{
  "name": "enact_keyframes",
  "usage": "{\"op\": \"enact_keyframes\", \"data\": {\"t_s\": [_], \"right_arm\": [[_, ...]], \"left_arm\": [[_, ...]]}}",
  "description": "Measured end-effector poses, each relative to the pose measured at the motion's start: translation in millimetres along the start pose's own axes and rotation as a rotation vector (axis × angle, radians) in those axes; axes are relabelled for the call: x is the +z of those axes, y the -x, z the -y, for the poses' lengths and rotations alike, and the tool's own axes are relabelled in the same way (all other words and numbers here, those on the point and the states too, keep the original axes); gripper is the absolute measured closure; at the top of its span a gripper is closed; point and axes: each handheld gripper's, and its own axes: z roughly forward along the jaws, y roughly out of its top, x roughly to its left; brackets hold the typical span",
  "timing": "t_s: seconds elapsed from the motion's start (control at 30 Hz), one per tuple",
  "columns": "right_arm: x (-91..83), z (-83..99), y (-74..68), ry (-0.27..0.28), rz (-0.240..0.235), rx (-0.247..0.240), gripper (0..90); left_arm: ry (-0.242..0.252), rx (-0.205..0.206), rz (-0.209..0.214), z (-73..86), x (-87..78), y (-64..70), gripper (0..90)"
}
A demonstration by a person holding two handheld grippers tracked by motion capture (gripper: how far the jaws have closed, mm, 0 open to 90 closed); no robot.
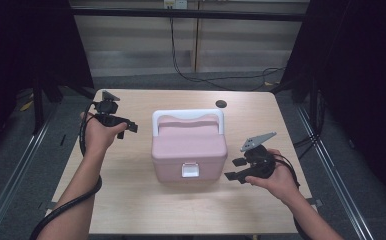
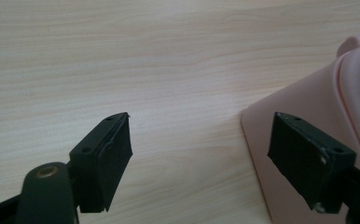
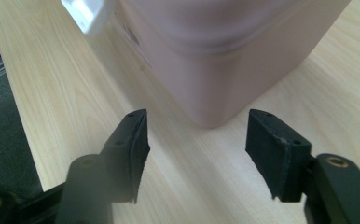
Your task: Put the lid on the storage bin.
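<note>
A smooth, matte pink plastic box (image 1: 188, 150) with rounded corners sits near the middle of the table (image 1: 131, 210), its white handle (image 1: 187, 116) folded back behind the lid and a small white latch (image 1: 190, 170) on the front face toward the person. The left gripper (image 1: 126, 127), black and hard-edged with flat rubbery pads, hovers beside the box's left side, jaws spread wide with nothing between them; in the left gripper view a pink corner of the box (image 2: 308, 116) lies close to one jaw. The right gripper (image 1: 236, 169), topped by a grey three-cornered plate, hangs just off the box's right front corner, jaws likewise apart and empty. The tabletop is pale wood-grain laminate with a small dark round hole (image 1: 221, 104) near its far edge. Around it lie grey carpeted floor, black curtains, and cables (image 1: 221, 80) trailing along the back wall
</note>
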Motion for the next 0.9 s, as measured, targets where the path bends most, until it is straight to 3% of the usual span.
{"op": "enact_keyframes", "data": {"t_s": [0.1,0.47,0.63,0.73,0.9], "right_arm": [[3.9,9.0,0.0,0.007,0.018,-0.007,35.1],[19.9,45.3,9.4,-0.004,0.043,0.055,27.3],[24.8,59.0,13.9,0.003,0.060,0.064,26.6],[30.4,66.0,15.8,-0.029,0.069,0.069,24.7],[35.2,71.8,17.2,-0.034,0.068,0.071,23.9]], "left_arm": [[0.005,-0.005,0.002,6.5,2.2,-5.2,20.8],[-0.010,0.000,0.022,38.0,22.7,-19.5,18.9],[0.005,0.019,0.026,51.5,31.8,-20.8,18.7],[-0.007,0.034,0.021,60.9,38.9,-21.3,18.9],[-0.001,0.062,0.001,73.7,46.1,-22.4,19.8]]}}
